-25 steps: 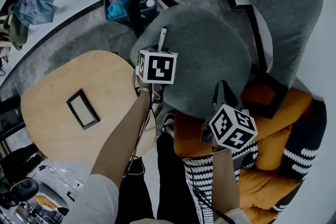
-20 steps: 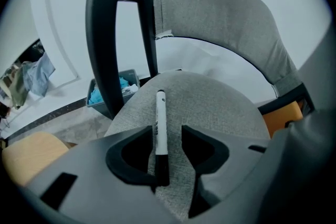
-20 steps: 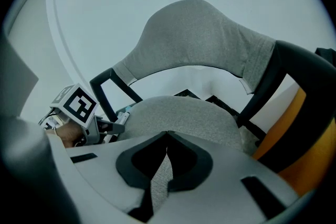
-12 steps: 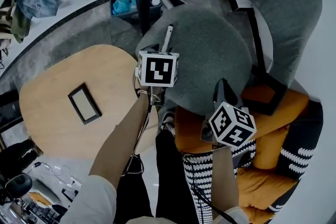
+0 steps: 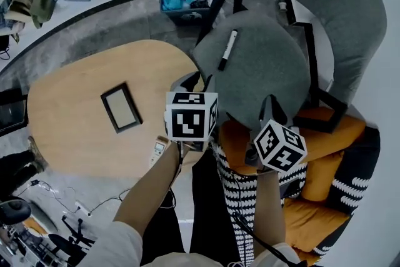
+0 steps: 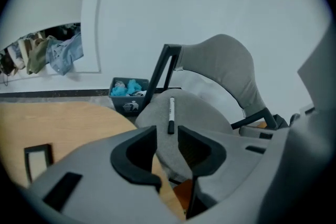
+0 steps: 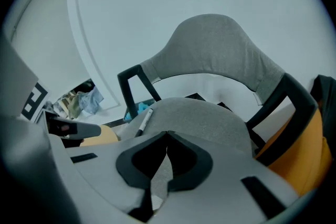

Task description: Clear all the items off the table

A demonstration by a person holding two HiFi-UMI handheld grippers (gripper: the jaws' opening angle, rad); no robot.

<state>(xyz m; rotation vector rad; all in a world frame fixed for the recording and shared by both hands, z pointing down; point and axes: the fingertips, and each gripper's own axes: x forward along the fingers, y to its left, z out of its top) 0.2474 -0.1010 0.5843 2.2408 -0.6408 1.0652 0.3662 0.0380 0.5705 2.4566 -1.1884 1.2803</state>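
L gripper (image 6: 167, 136), jaws just closed partway, nothing betw: clear air ahead, down to chair seat (image 6: 205, 113), only marker (image 6: 170, 115) on it. Armrest post (image 6: 158, 72) ahead-left & backrest (image 6: 231, 65) beyond block the way. Tabletop (image 6: 68, 123) to left: frame (image 6: 38, 162) lies there.

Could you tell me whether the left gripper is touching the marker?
Apart. The head view shows bare chair seat between the marker and the left gripper, whose jaws have just been closing with nothing between them.
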